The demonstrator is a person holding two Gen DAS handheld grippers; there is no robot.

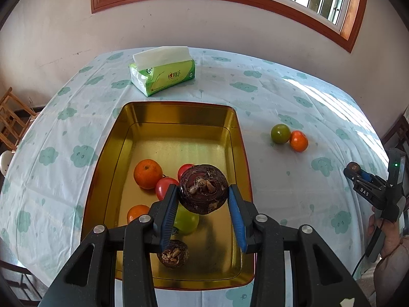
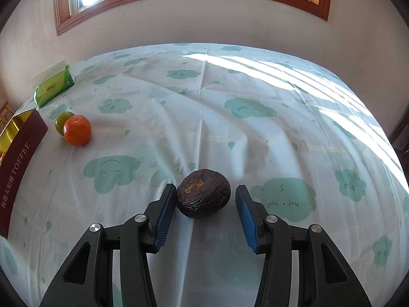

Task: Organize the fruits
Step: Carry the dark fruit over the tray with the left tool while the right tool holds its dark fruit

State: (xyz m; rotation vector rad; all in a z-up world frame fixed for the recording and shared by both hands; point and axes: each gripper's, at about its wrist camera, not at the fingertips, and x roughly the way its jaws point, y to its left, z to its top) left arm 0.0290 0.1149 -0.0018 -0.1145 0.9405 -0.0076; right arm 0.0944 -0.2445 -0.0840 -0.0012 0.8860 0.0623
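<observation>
My left gripper [image 1: 204, 192] is over the gold tin tray [image 1: 179, 117], with a dark brown wrinkled fruit [image 1: 203, 188] between its fingers; the left pad touches it and a small gap shows at the right pad. In the tray lie oranges [image 1: 148, 173], red fruits [image 1: 165, 187], a green fruit [image 1: 186, 221] and another brown fruit [image 1: 173, 253]. My right gripper [image 2: 205, 197] is open around a brown fruit [image 2: 203, 193] resting on the tablecloth. A green fruit [image 2: 63, 122] and an orange [image 2: 77, 130] lie together on the cloth; they also show in the left wrist view [image 1: 280, 133].
A green tissue pack [image 1: 162, 74] stands behind the tray. The tray's dark red side reads TOFFEE [image 2: 18, 163]. The right gripper and the hand that holds it show at the right edge [image 1: 375, 192]. A wooden chair [image 1: 11, 117] stands left of the table.
</observation>
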